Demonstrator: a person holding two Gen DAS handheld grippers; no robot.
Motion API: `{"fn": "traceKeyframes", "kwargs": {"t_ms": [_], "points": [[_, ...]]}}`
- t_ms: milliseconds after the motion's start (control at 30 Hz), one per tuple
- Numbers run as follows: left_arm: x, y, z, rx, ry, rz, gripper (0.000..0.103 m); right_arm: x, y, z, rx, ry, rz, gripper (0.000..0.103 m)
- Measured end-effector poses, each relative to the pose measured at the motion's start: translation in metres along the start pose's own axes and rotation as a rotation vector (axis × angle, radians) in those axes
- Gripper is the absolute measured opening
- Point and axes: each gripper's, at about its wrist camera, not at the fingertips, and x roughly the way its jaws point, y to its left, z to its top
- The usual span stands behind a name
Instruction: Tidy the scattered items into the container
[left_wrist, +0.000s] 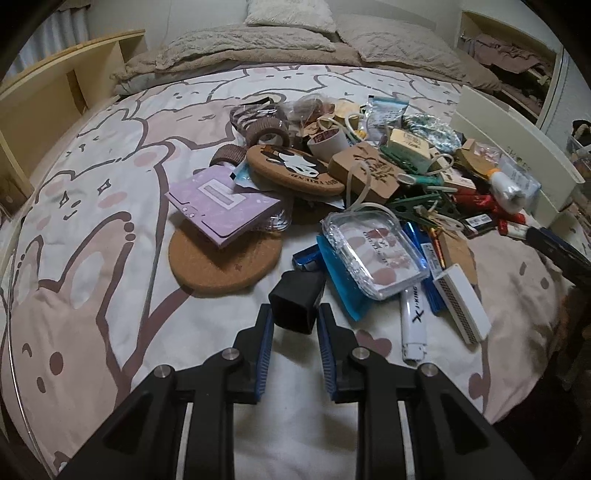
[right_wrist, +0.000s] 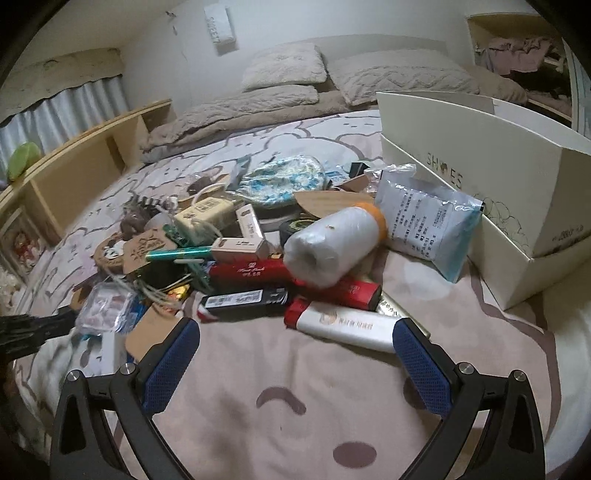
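The step in hand looks like a pick just made: in the left wrist view the left gripper has its fingers drawn narrow and pressed on either side of a small black box, low in the centre of the frame, with the box's open-looking face turned toward the camera and its far end reaching up toward the pile. Whether the box is clear of the bed cover or just resting on it I cannot tell. The rest of the scattered items fill the centre and right of that frame: a purple card folder lying on a round cork mat, a clear plastic case just right of the box, and a white tube at lower right. By my reading, the next move calls for carrying the box to the white shoe box, which stands open at the right of the right wrist view, well apart from the left fingers, and lowering it over the wall before letting go. The right gripper holds nothing; its fingers stand wide above the bed, just short of a white and red tube and near a roll of clear bags.
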Motion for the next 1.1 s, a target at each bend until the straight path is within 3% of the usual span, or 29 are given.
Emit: {"fn": "traceKeyframes", "kwargs": {"t_ms": [300, 633, 767, 933, 1100], "points": [[0.000, 0.011, -0.008, -0.017, 0.032, 0.003, 0.024, 0.024, 0.014, -0.004, 0.000, 0.013, -0.079, 0.103], [0.009, 0.011, -0.014, 0.007, 0.070, 0.001, 0.024, 0.023, 0.006, -0.003, -0.034, -0.006, -0.140, 0.071], [0.010, 0.011, -0.015, 0.004, 0.070, -0.002, 0.024, 0.025, 0.016, -0.011, -0.169, 0.003, -0.181, 0.070], [0.012, 0.011, -0.015, 0.011, 0.075, 0.006, 0.024, 0.025, 0.016, -0.011, -0.189, 0.004, -0.191, 0.069], [0.014, 0.011, -0.015, 0.010, 0.078, 0.005, 0.024, 0.017, 0.021, -0.014, -0.237, 0.002, -0.157, 0.053]]}}
